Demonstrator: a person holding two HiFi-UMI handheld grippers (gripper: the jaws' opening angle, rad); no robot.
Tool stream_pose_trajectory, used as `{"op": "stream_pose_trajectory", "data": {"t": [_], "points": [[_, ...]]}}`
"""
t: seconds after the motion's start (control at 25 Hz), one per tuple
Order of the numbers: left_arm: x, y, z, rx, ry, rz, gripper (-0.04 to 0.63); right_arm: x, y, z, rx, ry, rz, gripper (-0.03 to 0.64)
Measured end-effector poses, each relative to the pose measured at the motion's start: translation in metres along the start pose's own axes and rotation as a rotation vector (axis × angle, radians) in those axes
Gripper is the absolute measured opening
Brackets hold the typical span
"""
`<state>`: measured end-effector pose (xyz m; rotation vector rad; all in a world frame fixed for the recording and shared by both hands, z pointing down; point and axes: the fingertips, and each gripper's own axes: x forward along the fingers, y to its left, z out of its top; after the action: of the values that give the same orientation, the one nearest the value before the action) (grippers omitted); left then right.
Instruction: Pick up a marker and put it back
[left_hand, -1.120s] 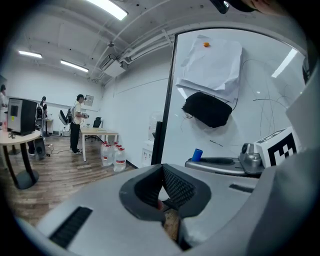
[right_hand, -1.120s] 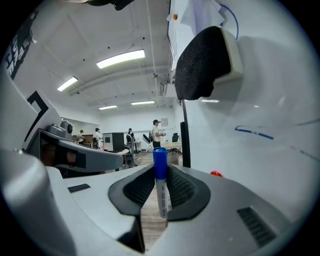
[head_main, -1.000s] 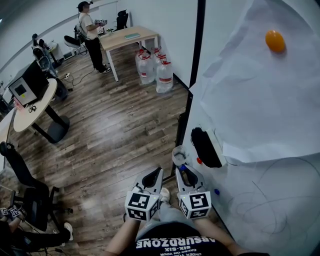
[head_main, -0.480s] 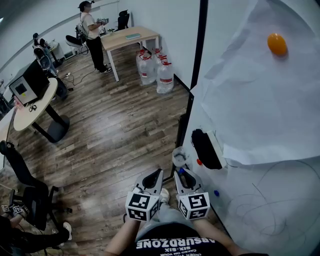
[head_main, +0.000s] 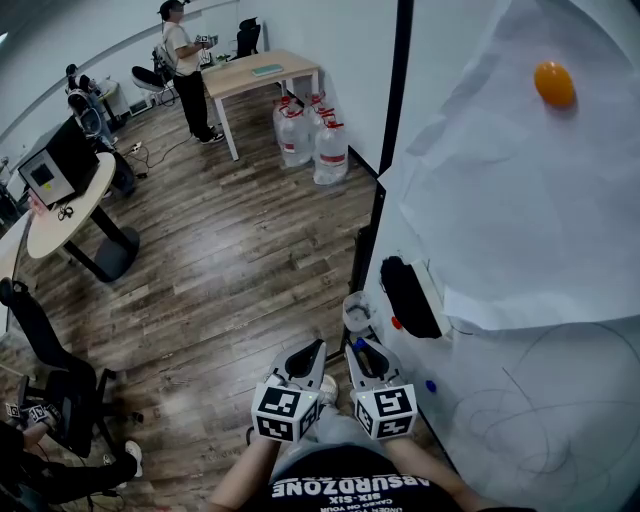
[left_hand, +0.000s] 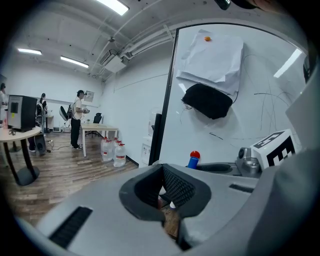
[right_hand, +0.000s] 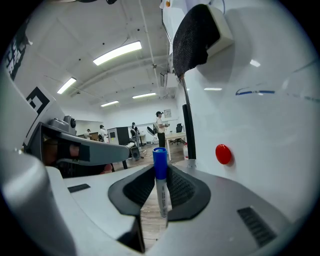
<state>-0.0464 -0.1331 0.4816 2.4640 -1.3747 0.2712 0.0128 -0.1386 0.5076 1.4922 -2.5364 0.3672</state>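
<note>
While you held both claws at the bottom centre of the head view, your right gripper was clamped on a slim marker with a white plastic barrel and a glossy blue cap. The marker stood upright between ribbed dark rubber pads, and the jaws were only narrowly apart around the barrel. That view showed fine print on the barrel, too small to read. The head view gave only the blue cap of the marker poking from the right gripper, near the lower left edge of the smooth white whiteboard.

Your left gripper had its matte grey jaws drawn together at the tips, with nothing between the cross-hatched pads. In the head view, the left gripper sat just beside the right one.

A black felt eraser clung to the board at centre right of the head view. A small round red magnet sat below it. A creased white paper sheet hung at upper right under a round orange magnet.
</note>
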Motion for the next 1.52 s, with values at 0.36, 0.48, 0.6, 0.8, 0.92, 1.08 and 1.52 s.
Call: {"op": "stream_pose_trajectory", "data": {"t": [0.36,0.48,0.6,0.8,0.92,1.08,1.52], "points": [[-0.002,-0.001,-0.002,-0.002,0.004,0.003,0.008,-0.001,0.005,0.000,-0.003,-0.004,0.016,0.071],[-0.003,0.000,-0.003,-0.001,0.004,0.004,0.008,-0.001,0.007,0.000,-0.008,-0.007,0.018,0.071],[-0.004,0.000,-0.004,0.001,0.008,0.004,0.008,-0.003,0.008,0.000,-0.009,-0.008,0.019,0.071],[-0.005,0.000,-0.003,-0.001,0.002,0.003,0.008,-0.004,0.010,0.004,-0.015,-0.014,0.017,0.071],[-0.005,0.001,-0.002,-0.001,-0.001,0.004,0.008,-0.004,0.012,0.005,-0.020,-0.018,0.020,0.071],[-0.005,0.001,-0.002,-0.002,-0.002,0.005,0.008,-0.005,0.012,0.008,-0.021,-0.023,0.019,0.071],[-0.003,0.002,0.001,-0.007,-0.008,0.003,0.008,-0.012,0.016,0.031,-0.033,-0.068,0.022,0.071]]}}
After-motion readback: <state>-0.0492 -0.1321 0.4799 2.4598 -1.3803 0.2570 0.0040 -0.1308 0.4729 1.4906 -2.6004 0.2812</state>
